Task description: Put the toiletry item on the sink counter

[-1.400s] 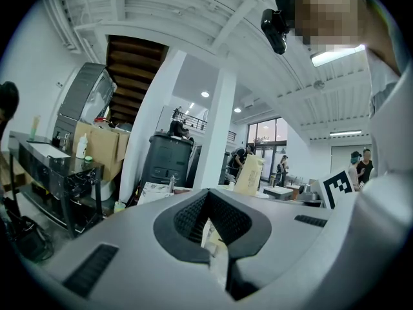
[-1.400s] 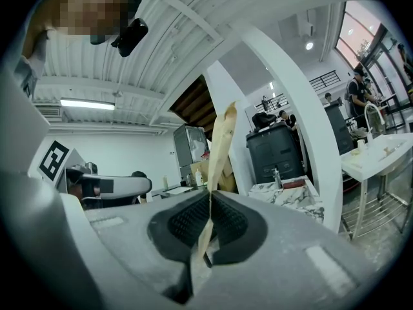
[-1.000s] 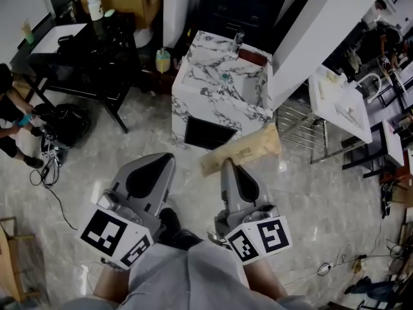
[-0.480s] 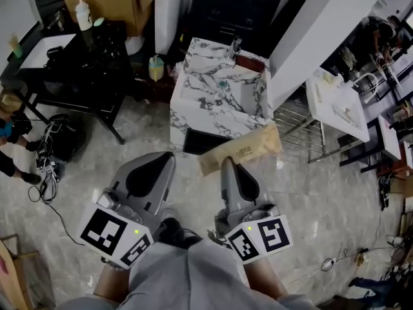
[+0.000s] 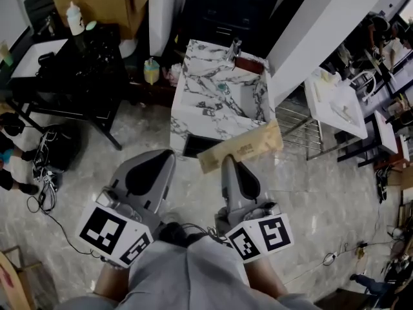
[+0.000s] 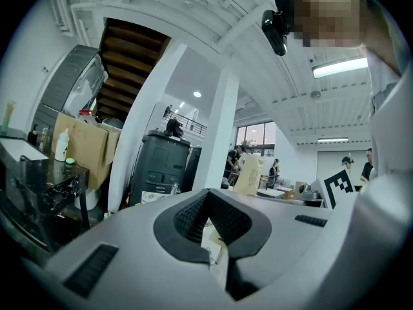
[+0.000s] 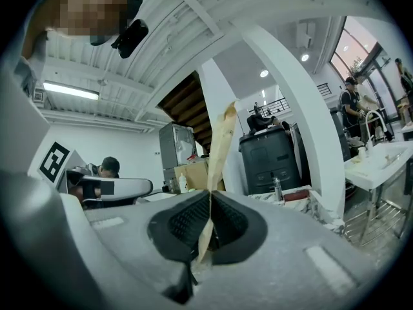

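The white, grey-veined marble sink tabletop (image 5: 193, 118) stands on the floor, and the packet (image 5: 240, 148) hides part of its dark front opening. The packet is flat tan paper with dark print too small to read. The right claw (image 5: 227, 162) pinches it edge-on, apart from the sink. The left claw (image 5: 169, 155) is closed and empty.

White marble with dark grey veining on the sink counter (image 5: 213, 108), upper centre. Plain kraft-paper tan on the flat packet (image 5: 240, 148) just below. Matte grey shells with black pads on the left gripper (image 5: 166, 155) and right gripper (image 5: 227, 161). White cubes (image 5: 116, 234) with black square markers, lower centre. Pale grey mottled stone floor (image 5: 322, 192). Black table (image 5: 77, 70), brown cardboard box (image 5: 97, 2) and yellow bottle (image 5: 151, 71), upper left.
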`<state>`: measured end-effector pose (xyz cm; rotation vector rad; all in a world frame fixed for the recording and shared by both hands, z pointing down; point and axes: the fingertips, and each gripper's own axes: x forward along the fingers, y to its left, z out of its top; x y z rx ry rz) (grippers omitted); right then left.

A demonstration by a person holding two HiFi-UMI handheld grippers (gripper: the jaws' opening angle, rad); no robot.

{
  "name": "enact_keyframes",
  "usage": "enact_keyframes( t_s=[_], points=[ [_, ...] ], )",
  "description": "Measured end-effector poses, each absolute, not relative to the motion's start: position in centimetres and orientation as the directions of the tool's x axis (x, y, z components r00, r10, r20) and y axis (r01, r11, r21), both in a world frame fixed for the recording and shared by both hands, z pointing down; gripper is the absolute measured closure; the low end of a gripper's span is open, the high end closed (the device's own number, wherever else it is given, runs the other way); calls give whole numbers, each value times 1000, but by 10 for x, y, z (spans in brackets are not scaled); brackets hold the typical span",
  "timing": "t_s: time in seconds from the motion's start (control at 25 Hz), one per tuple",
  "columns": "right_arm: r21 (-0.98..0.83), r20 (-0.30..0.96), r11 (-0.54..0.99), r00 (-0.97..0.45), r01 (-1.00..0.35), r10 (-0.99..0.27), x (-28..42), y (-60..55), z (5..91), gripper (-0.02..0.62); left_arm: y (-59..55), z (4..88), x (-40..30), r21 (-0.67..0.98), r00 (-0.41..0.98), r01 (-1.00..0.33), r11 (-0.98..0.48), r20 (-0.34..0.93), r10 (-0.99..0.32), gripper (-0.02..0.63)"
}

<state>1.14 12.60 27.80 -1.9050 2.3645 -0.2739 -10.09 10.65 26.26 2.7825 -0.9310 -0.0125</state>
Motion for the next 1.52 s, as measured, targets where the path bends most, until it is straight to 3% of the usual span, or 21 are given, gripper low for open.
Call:
enact_keyframes(
  t_s=[0.8,1.52],
  points=[
    [-168,59,194,-207,-967,-977,-2,94,278,594,75,272,-124,236,793,-601,-764,51,-607,603],
    [-200,31,241,-252,-950,-967,21,25,280,594,15,268,-104,195,760,-644,-739,61,-647,603]
  ],
)
